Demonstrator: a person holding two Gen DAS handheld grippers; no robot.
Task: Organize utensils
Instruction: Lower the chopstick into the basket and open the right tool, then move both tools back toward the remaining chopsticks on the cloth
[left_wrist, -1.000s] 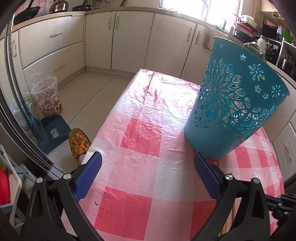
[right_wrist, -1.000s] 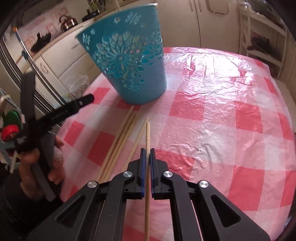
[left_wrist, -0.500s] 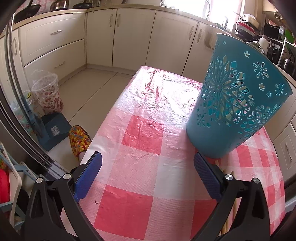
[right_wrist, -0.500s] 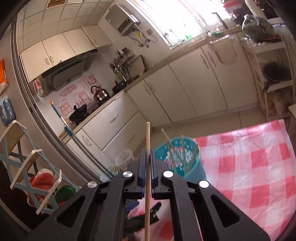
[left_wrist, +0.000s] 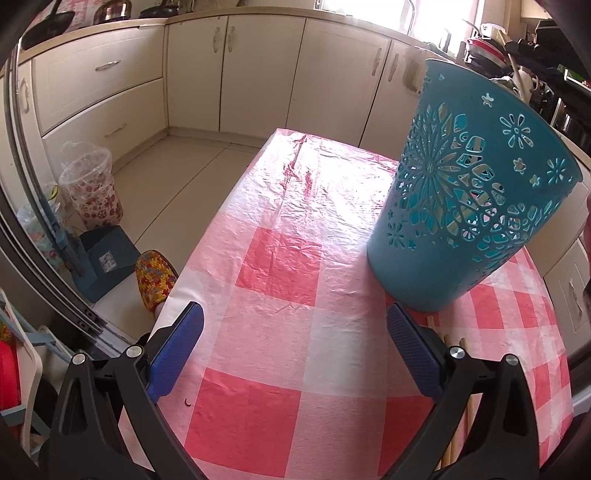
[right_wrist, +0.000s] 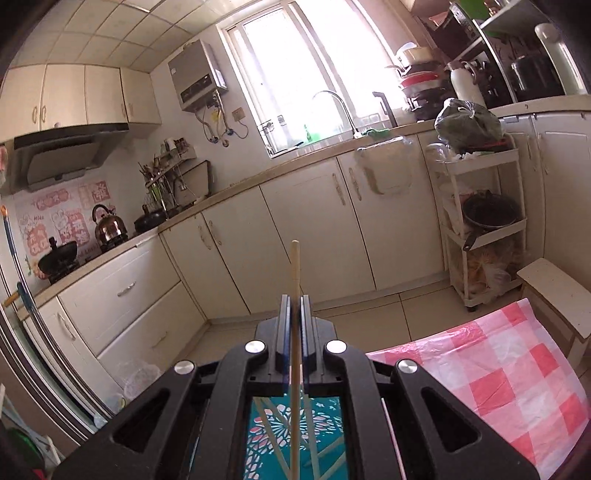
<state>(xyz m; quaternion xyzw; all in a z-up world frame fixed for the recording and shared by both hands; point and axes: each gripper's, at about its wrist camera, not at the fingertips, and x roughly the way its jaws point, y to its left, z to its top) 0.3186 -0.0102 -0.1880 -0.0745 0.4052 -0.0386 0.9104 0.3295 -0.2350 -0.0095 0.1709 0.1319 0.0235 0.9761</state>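
Red-and-white checked plastic tablecloth (left_wrist: 295, 258) covers the table, glossy and creased toward the far end; beige tiled floor to its left, cream cabinet fronts along two walls. On the floor at left: one clear bin with a flowered liner (left_wrist: 92, 192), one dark blue box (left_wrist: 107, 258), one multicoloured slipper (left_wrist: 153, 278). Right wrist view, left to right: range hood, one kettle (right_wrist: 109, 227) and one black wok (right_wrist: 57, 254) on the hob, wall-mounted water heater, bright window over the sink tap, white three-tier cart (right_wrist: 484, 225).

Left gripper (left_wrist: 295, 350): blue pads spread wide, nothing between them, low over the cloth. One teal perforated plastic basket (left_wrist: 469, 206) stands on the table just beyond its right finger. Loose wooden chopsticks (left_wrist: 448, 339) lie at the basket's base (ends only; count not readable).

Right gripper (right_wrist: 294, 314): pads clamped narrow on one wooden chopstick (right_wrist: 294, 266), tip projecting forward, raised directly above the basket. Through its frame, several chopsticks inside the basket, at least three.
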